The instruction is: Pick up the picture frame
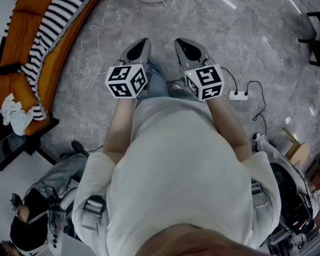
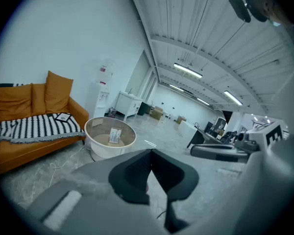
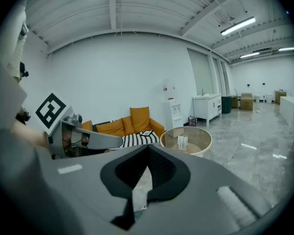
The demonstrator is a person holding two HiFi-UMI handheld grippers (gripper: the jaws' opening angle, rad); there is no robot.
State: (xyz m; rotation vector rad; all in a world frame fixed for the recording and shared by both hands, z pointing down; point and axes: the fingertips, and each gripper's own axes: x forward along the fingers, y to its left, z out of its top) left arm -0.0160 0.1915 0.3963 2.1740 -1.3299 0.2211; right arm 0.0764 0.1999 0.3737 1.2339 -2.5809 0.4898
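A small dark-framed picture frame point(image 2: 63, 116) lies flat on the striped blanket of the orange sofa point(image 2: 19, 146); the right gripper view shows the picture frame point(image 3: 146, 132) there too. Both grippers are held side by side in front of the person, well away from the sofa. My left gripper point(image 1: 144, 40) is shut with nothing in it, its jaws meeting in the left gripper view point(image 2: 151, 153). My right gripper point(image 1: 180, 41) is shut and empty as well, jaws closed in the right gripper view point(image 3: 148, 148).
A round white table with a glass top point(image 2: 110, 136) stands ahead beside the sofa point(image 1: 48, 41). A white cable point(image 1: 96, 47) and a power strip point(image 1: 238, 95) lie on the grey floor. A black side table point(image 1: 10, 143) is at left, equipment point(image 1: 293, 196) at lower right.
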